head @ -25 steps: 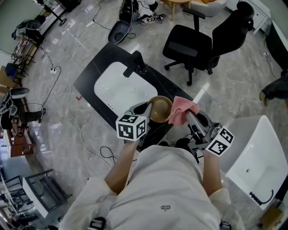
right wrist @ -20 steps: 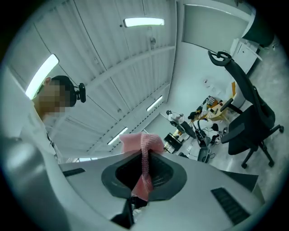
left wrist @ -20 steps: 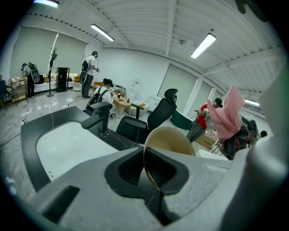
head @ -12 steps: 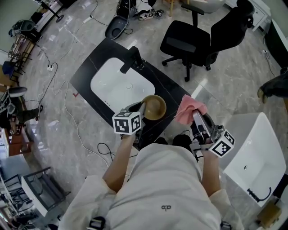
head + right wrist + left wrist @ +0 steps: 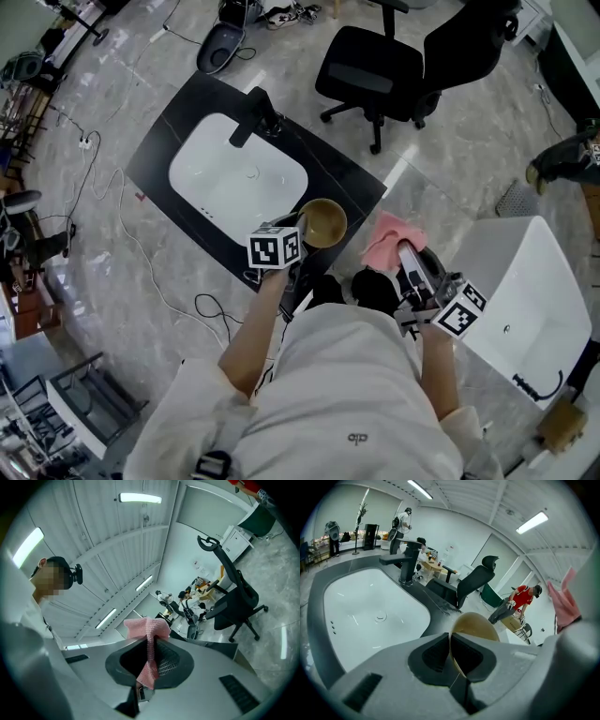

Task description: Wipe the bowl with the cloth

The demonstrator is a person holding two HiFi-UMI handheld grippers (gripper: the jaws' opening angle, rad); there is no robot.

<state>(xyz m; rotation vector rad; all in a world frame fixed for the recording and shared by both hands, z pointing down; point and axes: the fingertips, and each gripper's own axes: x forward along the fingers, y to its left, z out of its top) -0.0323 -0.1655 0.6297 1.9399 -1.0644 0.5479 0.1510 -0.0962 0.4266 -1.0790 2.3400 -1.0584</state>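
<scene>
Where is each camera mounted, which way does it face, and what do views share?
Head view: on the person's head, steeply down at sink, bowl, cloth; torso, forearms, left gripper, right gripper show.
Left gripper view: on left gripper, facing across the sink toward the faucet; its jaws clamp the bowl's rim.
Right gripper view: on right gripper, tilted toward the ceiling; its jaws pinch the cloth; person's shoulder at left.
Shared: head and left gripper views show sink, bowl, cloth.
</scene>
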